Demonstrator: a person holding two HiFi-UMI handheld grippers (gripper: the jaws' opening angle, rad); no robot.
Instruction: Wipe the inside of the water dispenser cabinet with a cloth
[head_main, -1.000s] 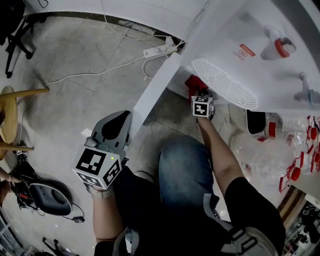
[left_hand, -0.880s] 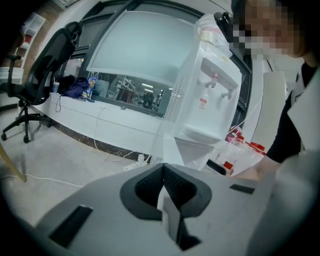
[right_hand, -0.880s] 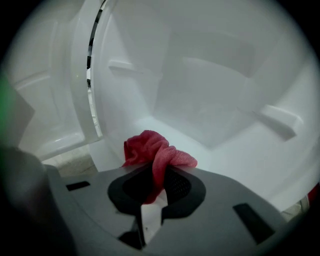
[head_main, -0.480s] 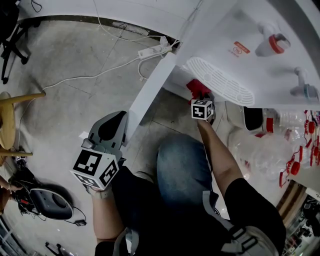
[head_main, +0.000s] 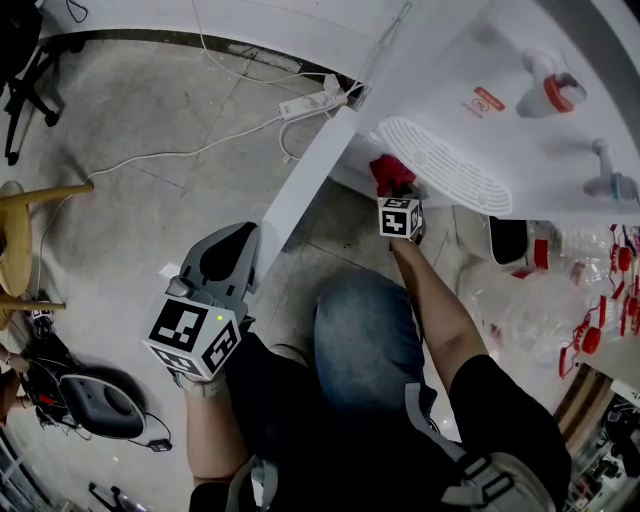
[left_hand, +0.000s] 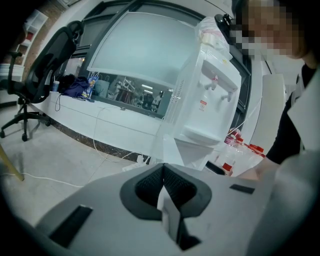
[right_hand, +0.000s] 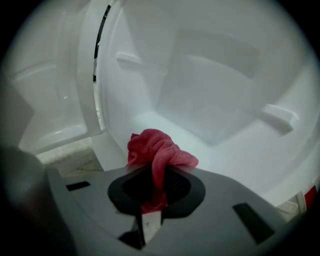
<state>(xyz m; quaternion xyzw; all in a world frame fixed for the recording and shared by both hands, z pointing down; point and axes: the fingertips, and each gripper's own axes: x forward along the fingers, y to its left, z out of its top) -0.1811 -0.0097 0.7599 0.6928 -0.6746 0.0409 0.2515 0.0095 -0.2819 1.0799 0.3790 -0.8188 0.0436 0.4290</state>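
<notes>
The white water dispenser (head_main: 480, 80) stands at the upper right of the head view, its lower cabinet door (head_main: 300, 190) swung open. My right gripper (head_main: 398, 195) reaches under the drip tray (head_main: 440, 165) into the cabinet mouth, shut on a crumpled red cloth (head_main: 390, 172). In the right gripper view the cloth (right_hand: 156, 149) bulges out of the shut right gripper (right_hand: 157, 172) just above the white cabinet floor (right_hand: 235, 150); whether it touches is unclear. My left gripper (head_main: 232, 240) hangs back by the person's left knee, shut and empty. The left gripper (left_hand: 163, 172) faces the dispenser (left_hand: 207, 100) from a distance.
A power strip (head_main: 312, 100) and white cables lie on the floor behind the open door. Clear plastic bottles with red caps (head_main: 590, 320) crowd the right. A wooden stool (head_main: 20, 230) and an office chair (head_main: 25, 60) stand at the left. The person's jeans-clad knee (head_main: 365, 340) sits below the cabinet.
Hardly anything: the head camera shifted a little, and my right gripper with the cloth stays at the cabinet mouth. The left gripper has not moved.
</notes>
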